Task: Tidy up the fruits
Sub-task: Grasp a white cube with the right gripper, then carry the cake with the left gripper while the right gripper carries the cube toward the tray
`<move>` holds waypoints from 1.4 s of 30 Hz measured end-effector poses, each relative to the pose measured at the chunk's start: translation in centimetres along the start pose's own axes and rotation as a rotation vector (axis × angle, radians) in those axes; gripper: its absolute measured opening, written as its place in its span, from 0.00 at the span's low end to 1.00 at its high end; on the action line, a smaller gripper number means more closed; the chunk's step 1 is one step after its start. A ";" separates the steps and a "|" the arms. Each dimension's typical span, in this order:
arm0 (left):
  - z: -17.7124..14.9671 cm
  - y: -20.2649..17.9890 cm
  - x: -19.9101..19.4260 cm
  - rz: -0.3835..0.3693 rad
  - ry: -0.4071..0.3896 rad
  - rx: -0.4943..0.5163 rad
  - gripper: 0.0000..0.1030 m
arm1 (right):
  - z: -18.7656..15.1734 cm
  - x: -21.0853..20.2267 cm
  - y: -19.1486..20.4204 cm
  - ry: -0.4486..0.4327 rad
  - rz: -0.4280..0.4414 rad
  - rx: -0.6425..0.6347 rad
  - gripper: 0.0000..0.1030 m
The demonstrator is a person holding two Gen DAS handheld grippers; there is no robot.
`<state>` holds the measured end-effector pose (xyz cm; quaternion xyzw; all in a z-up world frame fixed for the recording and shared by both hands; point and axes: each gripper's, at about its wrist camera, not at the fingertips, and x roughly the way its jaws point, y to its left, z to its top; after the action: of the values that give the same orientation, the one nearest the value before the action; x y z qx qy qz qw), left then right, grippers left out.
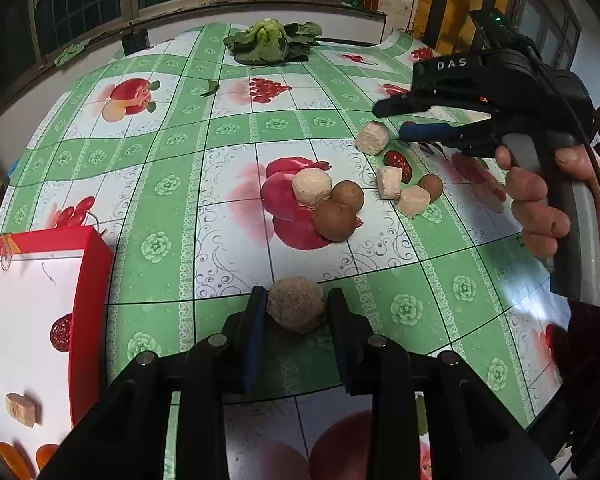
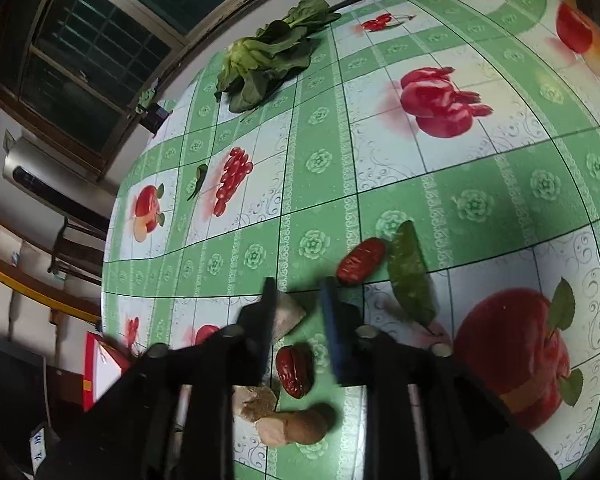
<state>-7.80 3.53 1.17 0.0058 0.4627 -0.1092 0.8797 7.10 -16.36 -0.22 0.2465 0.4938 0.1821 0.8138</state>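
Two round brown fruits (image 1: pixel 339 210) touch each other mid-table on the fruit-print tablecloth (image 1: pixel 172 208); a third (image 1: pixel 431 186) sits further right among four pale cut chunks (image 1: pixel 311 187). Your left gripper (image 1: pixel 296 306) pinches a fuzzy tan ball (image 1: pixel 296 303) beside the red box (image 1: pixel 94 280), where one chunk (image 1: pixel 20 409) lies. Your right gripper (image 2: pixel 299 300) hangs spread above two red dates (image 2: pixel 295 371), a green leaf (image 2: pixel 410 276) and a chunk (image 2: pixel 288 315) half hidden by one finger.
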 end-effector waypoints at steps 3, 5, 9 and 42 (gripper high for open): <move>-0.2 0.5 -0.3 -0.034 0.000 -0.026 0.34 | -0.1 -0.6 0.6 -0.028 0.029 -0.027 0.54; -0.4 0.7 -0.5 -0.038 0.000 -0.027 0.34 | -0.1 -1.2 1.1 -0.058 0.041 -0.054 0.59; -0.9 1.1 -1.1 -0.065 -0.001 -0.041 0.42 | -0.5 0.1 2.1 -0.024 0.011 -0.095 0.59; -3.9 5.8 -11.4 0.205 -0.330 -0.212 0.27 | -8.3 -1.3 11.0 -0.049 0.356 -0.232 0.36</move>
<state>-16.10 11.71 7.66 -0.0578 0.3184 0.0305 0.9457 -1.42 -6.24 3.86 0.2387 0.3983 0.3726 0.8034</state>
